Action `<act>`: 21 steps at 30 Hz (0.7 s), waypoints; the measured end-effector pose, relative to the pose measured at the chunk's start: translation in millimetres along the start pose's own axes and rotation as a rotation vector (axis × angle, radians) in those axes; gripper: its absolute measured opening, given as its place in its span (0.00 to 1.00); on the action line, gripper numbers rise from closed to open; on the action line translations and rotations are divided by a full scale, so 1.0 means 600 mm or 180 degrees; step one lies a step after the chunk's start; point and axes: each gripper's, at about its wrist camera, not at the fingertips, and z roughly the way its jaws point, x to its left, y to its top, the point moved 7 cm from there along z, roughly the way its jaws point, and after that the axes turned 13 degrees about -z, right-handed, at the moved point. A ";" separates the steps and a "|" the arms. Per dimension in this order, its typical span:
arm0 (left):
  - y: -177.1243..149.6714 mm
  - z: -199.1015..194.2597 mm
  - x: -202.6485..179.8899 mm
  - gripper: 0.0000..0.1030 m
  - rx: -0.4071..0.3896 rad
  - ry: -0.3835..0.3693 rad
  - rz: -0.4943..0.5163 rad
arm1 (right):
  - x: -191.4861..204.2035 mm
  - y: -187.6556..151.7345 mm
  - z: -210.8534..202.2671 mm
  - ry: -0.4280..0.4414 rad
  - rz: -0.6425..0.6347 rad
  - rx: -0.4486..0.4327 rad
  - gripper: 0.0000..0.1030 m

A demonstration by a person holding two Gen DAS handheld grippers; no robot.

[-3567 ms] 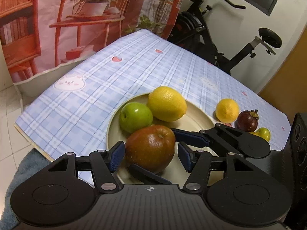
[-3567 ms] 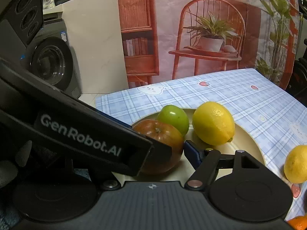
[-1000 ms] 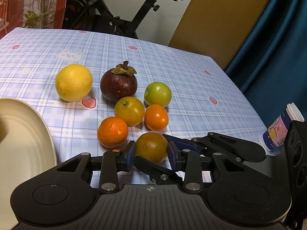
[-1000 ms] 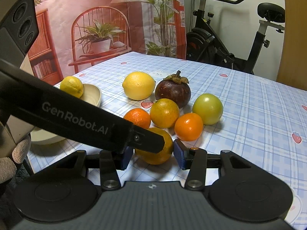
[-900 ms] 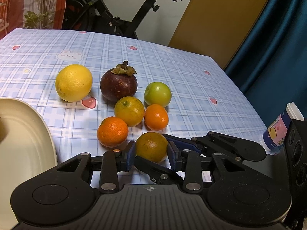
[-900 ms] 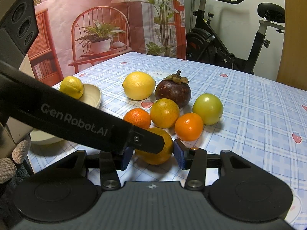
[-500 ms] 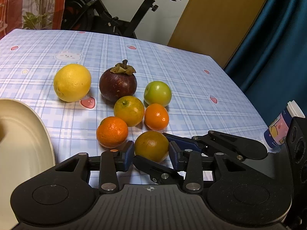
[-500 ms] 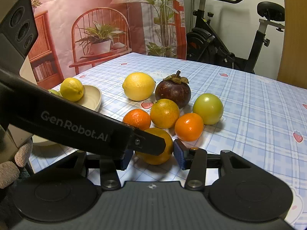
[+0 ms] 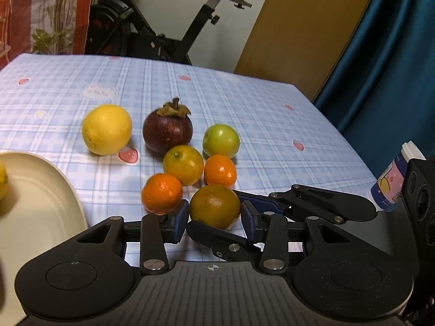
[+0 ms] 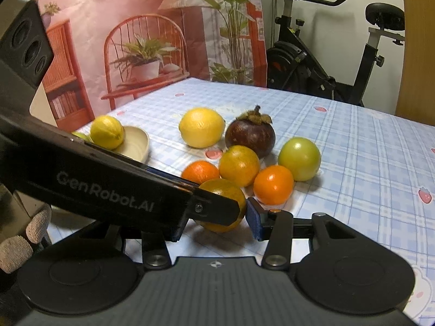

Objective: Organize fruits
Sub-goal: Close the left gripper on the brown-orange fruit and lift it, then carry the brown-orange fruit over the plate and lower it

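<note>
A table under a pale blue checked cloth (image 9: 244,103) with small strawberry prints fills the room's middle. Behind it stands a black exercise bike (image 10: 339,62) against a white wall (image 9: 168,5). A printed backdrop (image 10: 141,40) showing a red chair, potted plants and a lamp hangs beside it. A tan wooden panel (image 9: 307,27) and dark blue curtain (image 9: 394,68) close the other side.

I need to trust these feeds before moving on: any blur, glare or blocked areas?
Left wrist view: slight motion blur on the round yellow lemon and cream plate at the left edge, no glare. Right wrist view: sharper, but the black left gripper crosses it and hides part of the greenish-orange citrus.
</note>
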 end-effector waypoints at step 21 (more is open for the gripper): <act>0.035 -0.140 0.081 0.43 -0.0450 0.0257 -0.0399 | 0.108 0.108 0.015 0.0418 -0.0501 -0.0154 0.46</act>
